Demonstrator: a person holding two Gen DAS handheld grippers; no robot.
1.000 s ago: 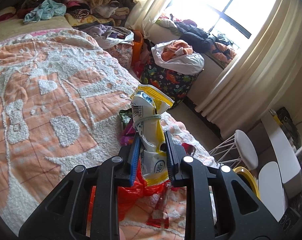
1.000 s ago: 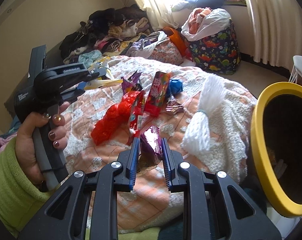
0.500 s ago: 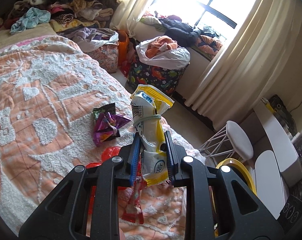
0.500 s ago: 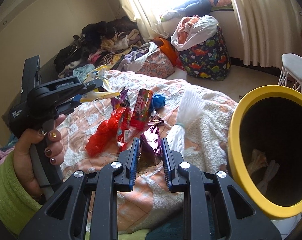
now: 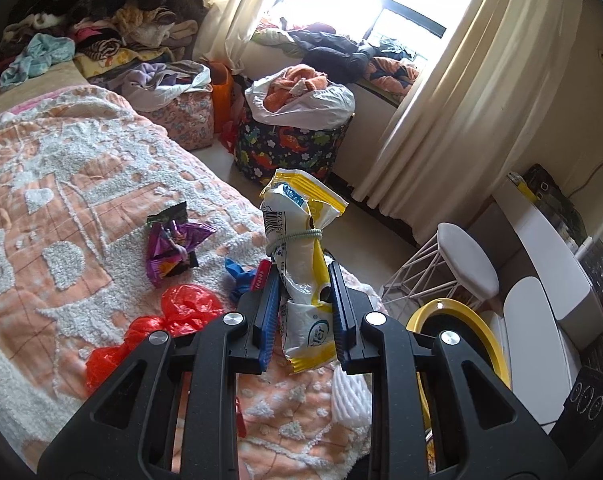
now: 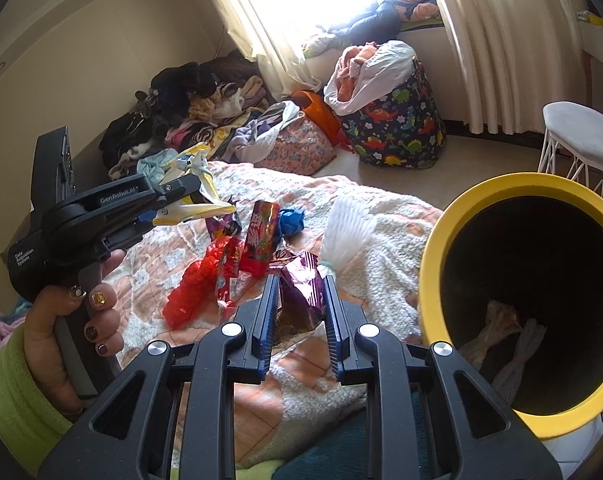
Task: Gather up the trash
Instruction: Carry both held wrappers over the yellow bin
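Observation:
My left gripper is shut on a yellow-and-white snack bag tied with a band, held above the bed's corner; it also shows in the right wrist view. My right gripper is shut on a purple wrapper, just left of the yellow-rimmed trash bin, which holds some crumpled paper. On the orange blanket lie a red plastic bag, a second purple wrapper, a blue wrapper and a red candy pack.
A white tassel hangs at the blanket's corner. A dinosaur-print laundry bag, a floral bag and clothes piles stand beyond the bed. A white wire stool and white furniture stand beside the bin.
Both grippers moved right toward the bin while holding their trash. The bin now fills more of the right wrist view, and its rim has come into the left wrist view.

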